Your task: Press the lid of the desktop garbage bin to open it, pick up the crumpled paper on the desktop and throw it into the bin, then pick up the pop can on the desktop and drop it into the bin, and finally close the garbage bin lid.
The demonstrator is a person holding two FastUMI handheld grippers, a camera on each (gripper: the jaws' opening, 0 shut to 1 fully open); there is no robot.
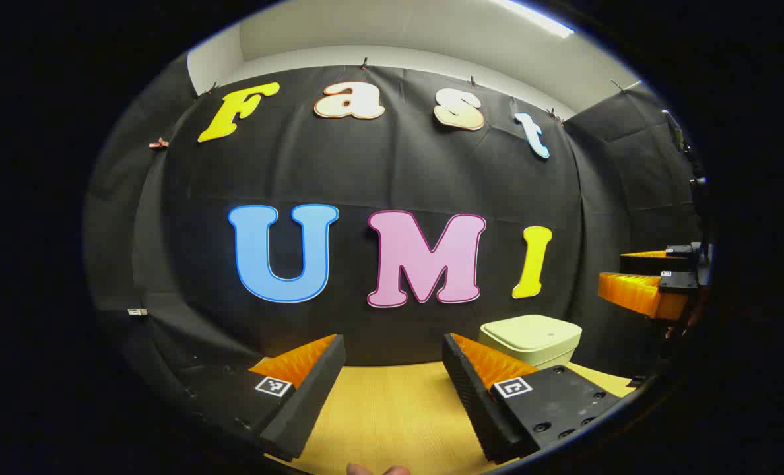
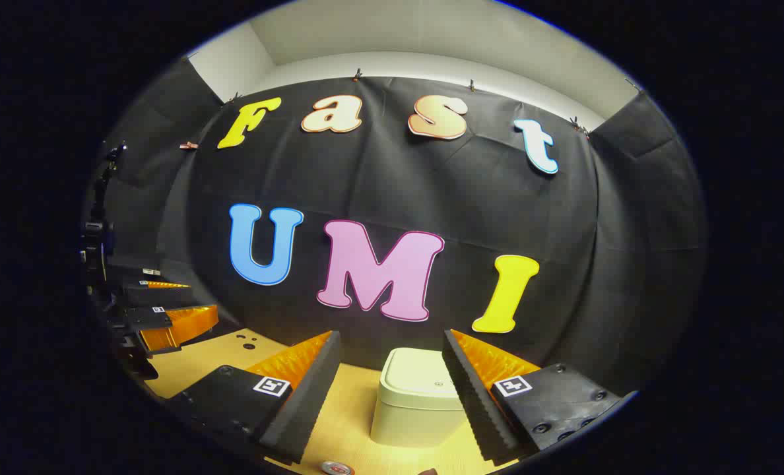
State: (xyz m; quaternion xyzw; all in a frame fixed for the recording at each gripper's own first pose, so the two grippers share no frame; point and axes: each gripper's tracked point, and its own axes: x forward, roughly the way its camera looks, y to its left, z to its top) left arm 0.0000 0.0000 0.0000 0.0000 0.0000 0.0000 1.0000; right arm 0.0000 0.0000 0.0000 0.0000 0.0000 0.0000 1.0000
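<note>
Nearest to you in the left gripper view, your left gripper (image 1: 392,369) hangs with its two fingers spread wide and nothing between them, low over the bare wooden desktop (image 1: 392,415). That open, empty stance likely suits a start, with no step of the task done yet. Moving right in this view, one garbage bin (image 1: 530,338) stands on the desktop just past the right-hand finger, its lid flat and closed. Farther right, at the edge, your right gripper (image 1: 643,280) shows side-on, held above the desktop; its fingers look parted. In the right gripper view, going left to right again, the left gripper (image 2: 167,310) sits at the far left edge, above the desktop (image 2: 207,359). Your right gripper (image 2: 392,369) is also spread and holds nothing. The garbage bin (image 2: 415,402) stands straight ahead between its fingers, not touched by either, which probably lines you up to press the lid (image 2: 418,373) first. At the bottom edge a small round metal rim (image 2: 336,468) peeks in, perhaps the top of the pop can, though too little shows to be sure. Count: two grippers, one bin, one possible can. No crumpled paper can be picked out.
</note>
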